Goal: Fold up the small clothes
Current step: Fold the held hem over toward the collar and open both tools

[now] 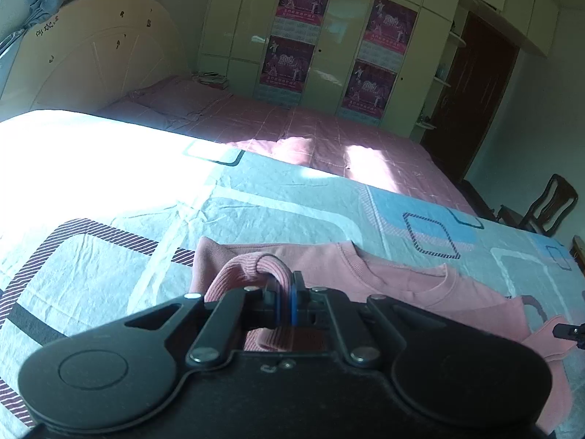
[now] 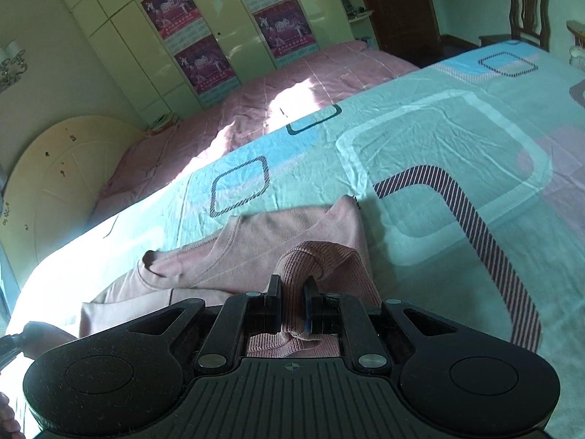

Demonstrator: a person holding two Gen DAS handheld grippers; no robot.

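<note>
A small pink sweater (image 1: 420,278) lies on a pale blue patterned sheet (image 1: 256,205), its neckline toward the far side. My left gripper (image 1: 285,292) is shut on a ribbed pink hem edge (image 1: 252,267), lifted and folded over the sweater. In the right wrist view the same pink sweater (image 2: 263,248) spreads ahead on the sheet (image 2: 438,139). My right gripper (image 2: 294,296) is shut on another bunch of ribbed hem (image 2: 318,259), held above the body of the garment. The other gripper's tip (image 1: 568,330) shows at the right edge of the left wrist view.
A pink checked bedspread (image 1: 329,139) covers the bed beyond the sheet, with a cream headboard (image 1: 98,58) at its end. White wardrobe doors with purple posters (image 1: 303,0) line the far wall. A dark wooden chair (image 1: 544,208) stands past the bed's corner, near a dark door (image 1: 482,87).
</note>
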